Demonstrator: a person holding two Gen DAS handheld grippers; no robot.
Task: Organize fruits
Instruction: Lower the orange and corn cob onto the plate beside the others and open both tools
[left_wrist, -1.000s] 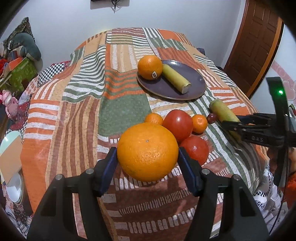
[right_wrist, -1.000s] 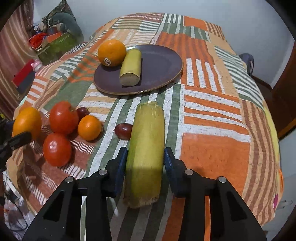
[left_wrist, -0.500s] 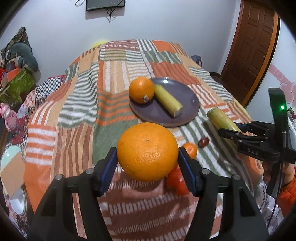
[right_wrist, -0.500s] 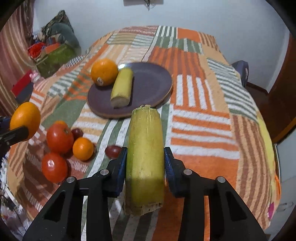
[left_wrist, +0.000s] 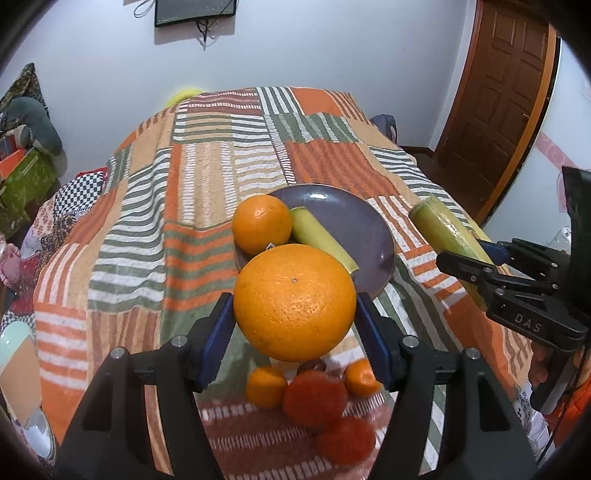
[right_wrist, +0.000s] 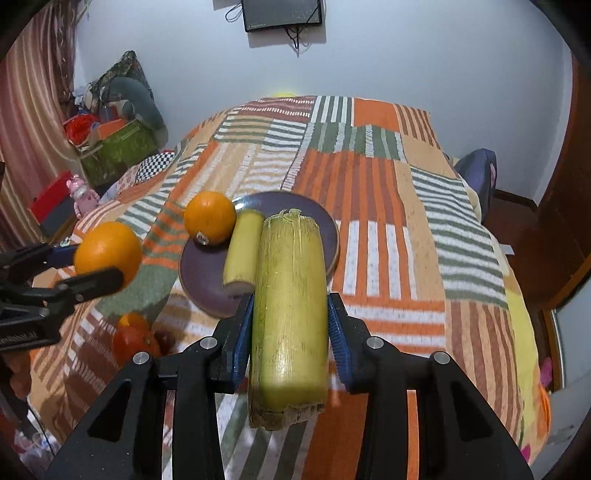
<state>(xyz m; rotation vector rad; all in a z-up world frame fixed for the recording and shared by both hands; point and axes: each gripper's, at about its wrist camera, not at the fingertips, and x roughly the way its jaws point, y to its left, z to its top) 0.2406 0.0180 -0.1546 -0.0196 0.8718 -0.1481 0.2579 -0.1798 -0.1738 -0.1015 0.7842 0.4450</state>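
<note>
- between the blue pads of the left tongs (left_wrist: 295, 314), a big orange (left_wrist: 294, 302) is clamped, held in the air above the bed (left_wrist: 207, 177) and in front of the plate (left_wrist: 373, 236).
- the right tongs (right_wrist: 290, 325) grip a yellow-green stalk (right_wrist: 290, 314), also lifted, its far end over the plate's near rim in the right wrist view.
- on the purple plate lie a smaller orange (left_wrist: 261, 224) with a sticker and a second stalk (left_wrist: 321, 240), touching each other.
- below the big orange, on the striped patchwork cover, sit two tomatoes (left_wrist: 316, 398), two small oranges (left_wrist: 266, 386) and a dark fruit (left_wrist: 314, 365), blurred and close together.
- a wooden door (left_wrist: 506, 99) stands at right; a dark screen (right_wrist: 282, 14) hangs on the wall.
</note>
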